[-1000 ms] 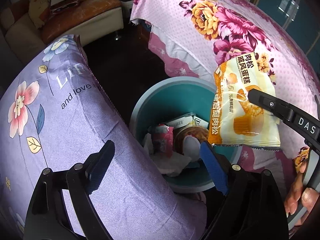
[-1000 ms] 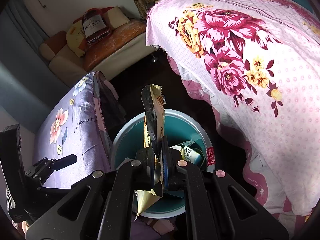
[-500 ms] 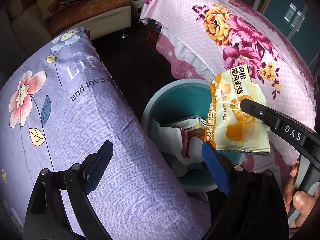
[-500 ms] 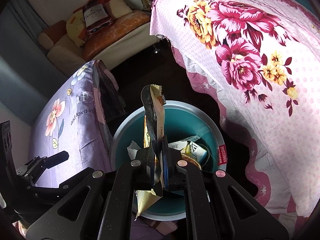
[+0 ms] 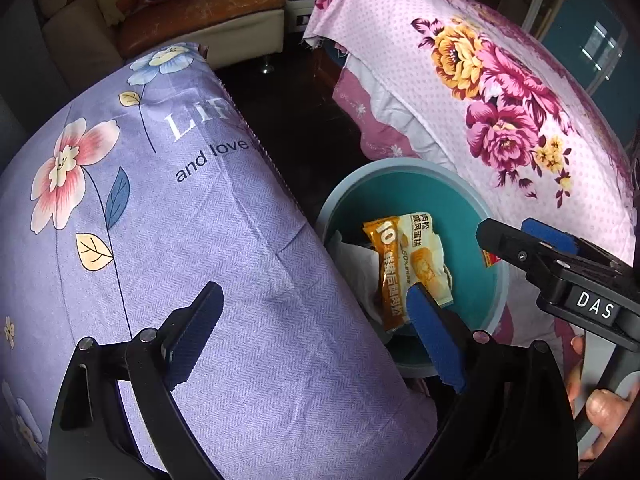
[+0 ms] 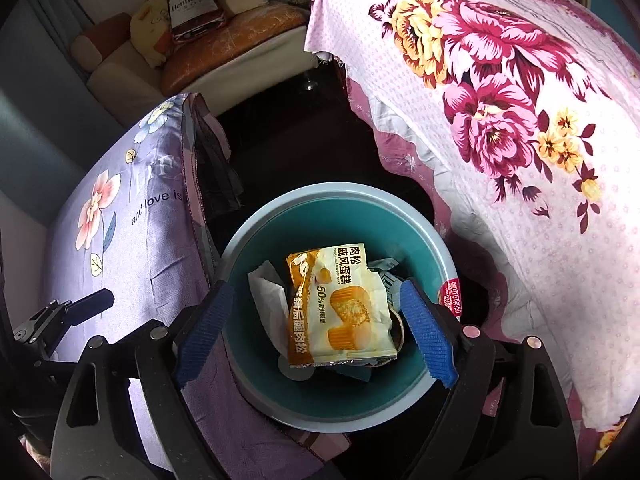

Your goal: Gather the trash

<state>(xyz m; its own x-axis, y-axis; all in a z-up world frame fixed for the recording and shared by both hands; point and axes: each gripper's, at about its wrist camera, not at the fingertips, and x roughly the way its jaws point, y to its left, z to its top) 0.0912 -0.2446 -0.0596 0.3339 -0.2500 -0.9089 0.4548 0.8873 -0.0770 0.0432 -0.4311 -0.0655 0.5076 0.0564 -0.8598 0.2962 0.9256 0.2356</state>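
At the far left lies the purple flowered cover (image 5: 168, 216), draped over something bulky, and the left gripper (image 5: 316, 330) hangs above it with nothing between its blue pads; its jaws are opening wider and one finger reaches out over the bin's near edge — a stance that reads as waiting, free for the next piece of rubbish. Just right of the cover, in the dark gap between the two draped pieces of furniture, stands the teal bin (image 6: 434, 248), placed where either hand can reach it. Inside it the orange-and-cream cake wrapper (image 6: 340, 308) lies face up on top of crumpled white paper (image 6: 268, 296) and other packets, clear of both grippers. The right gripper (image 6: 316, 332) is poised directly over the bin mouth, angled steeply down, jaws opening and empty, its pads spread to either side of the wrapper below without touching it — a position that suits dropping the wrapper straight in rather than tossing it from the side. In the left wrist view a hand (image 5: 604, 412) is seen on its handle. Further right, the pink peony cover (image 6: 520, 128) hangs beside the bin's rim.
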